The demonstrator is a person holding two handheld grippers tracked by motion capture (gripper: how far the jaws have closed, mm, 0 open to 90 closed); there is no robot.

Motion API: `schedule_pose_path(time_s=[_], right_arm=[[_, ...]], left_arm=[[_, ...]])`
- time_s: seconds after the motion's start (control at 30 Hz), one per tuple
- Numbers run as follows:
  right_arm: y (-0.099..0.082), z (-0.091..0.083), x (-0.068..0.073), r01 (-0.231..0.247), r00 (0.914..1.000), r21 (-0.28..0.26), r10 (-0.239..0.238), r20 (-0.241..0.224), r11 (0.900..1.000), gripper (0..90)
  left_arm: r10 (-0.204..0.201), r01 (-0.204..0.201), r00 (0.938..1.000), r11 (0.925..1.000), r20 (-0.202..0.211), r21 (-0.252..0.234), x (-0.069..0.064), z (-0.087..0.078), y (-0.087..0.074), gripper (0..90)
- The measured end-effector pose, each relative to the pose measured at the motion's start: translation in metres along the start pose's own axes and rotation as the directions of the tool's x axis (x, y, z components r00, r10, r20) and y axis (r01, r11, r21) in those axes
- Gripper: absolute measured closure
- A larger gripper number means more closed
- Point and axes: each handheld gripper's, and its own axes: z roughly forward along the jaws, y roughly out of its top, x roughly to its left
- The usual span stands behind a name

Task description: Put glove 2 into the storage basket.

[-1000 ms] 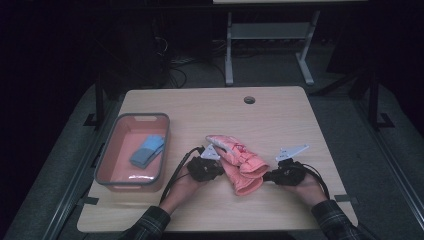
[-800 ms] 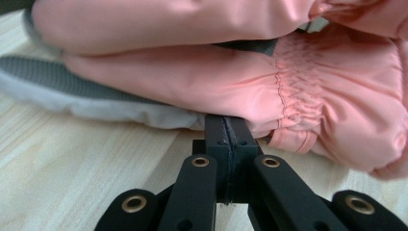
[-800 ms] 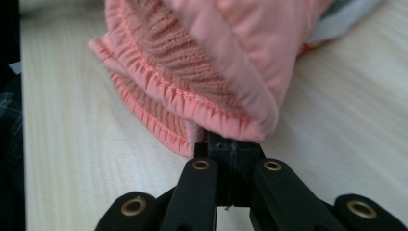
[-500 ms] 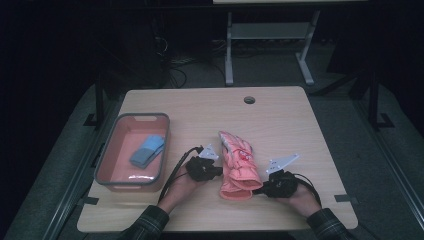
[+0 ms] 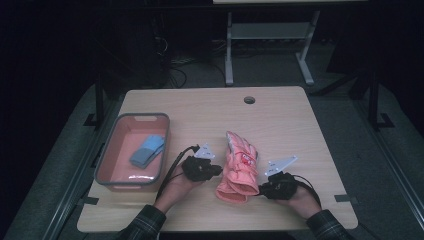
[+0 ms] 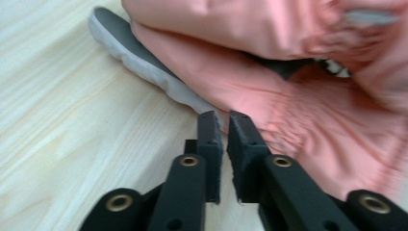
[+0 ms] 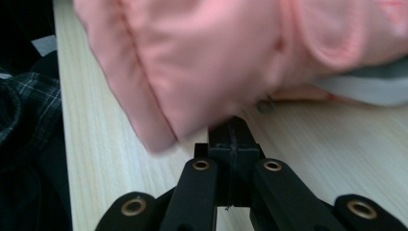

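Pale wooden table (image 5: 280, 125) carries a pink glove (image 5: 239, 167) near its front edge, its red logo unreadable. Left gripper (image 6: 225, 126) pinches the glove's edge; right gripper (image 7: 232, 132), jaws pressed together, touches blurred fabric.

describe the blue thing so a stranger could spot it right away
Start at the wooden table and look to its left side, where a grey-rimmed bin with a pink inside sits. The blue folded item lies inside that bin; it is the only blue thing there, unlike the pink glove out on the tabletop.
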Motion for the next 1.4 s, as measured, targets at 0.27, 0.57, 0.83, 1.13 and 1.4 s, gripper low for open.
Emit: schedule_pose_path(time_s=[0.27, 0.57, 0.83, 1.13, 1.4], right_arm=[[-0.010, -0.022, -0.002, -0.017, 0.9987, -0.034, 0.019, 0.047, 0.9993, 90.0], [-0.007, -0.023, 0.001, -0.001, 0.9993, -0.031, 0.002, 0.038, 0.9995, 90.0], [-0.005, -0.024, 0.004, 0.014, 0.9996, -0.036, -0.013, 0.025, 0.9993, 90.0], [0.001, -0.031, 0.011, 0.057, 0.9980, -0.067, -0.055, 0.031, 0.9961, 90.0], [0.010, -0.034, 0.018, 0.075, 0.9971, -0.121, -0.072, 0.026, 0.9899, 90.0]], left_arm=[[0.060, -0.059, 0.9977, 0.9972, 0.029, -0.047, -0.018, -0.030, 0.003, 65.7], [0.114, -0.108, 0.9897, 0.9920, 0.087, -0.065, -0.032, -0.025, 0.013, 61.9], [0.126, -0.115, 0.9844, 0.9895, 0.123, -0.088, -0.036, -0.020, 0.020, 67.2], [0.130, -0.119, 0.9841, 0.9888, 0.121, -0.090, -0.033, -0.027, 0.024, 83.9], [0.108, -0.098, 0.9888, 0.9905, 0.103, -0.097, -0.026, -0.037, 0.020, 84.5]])
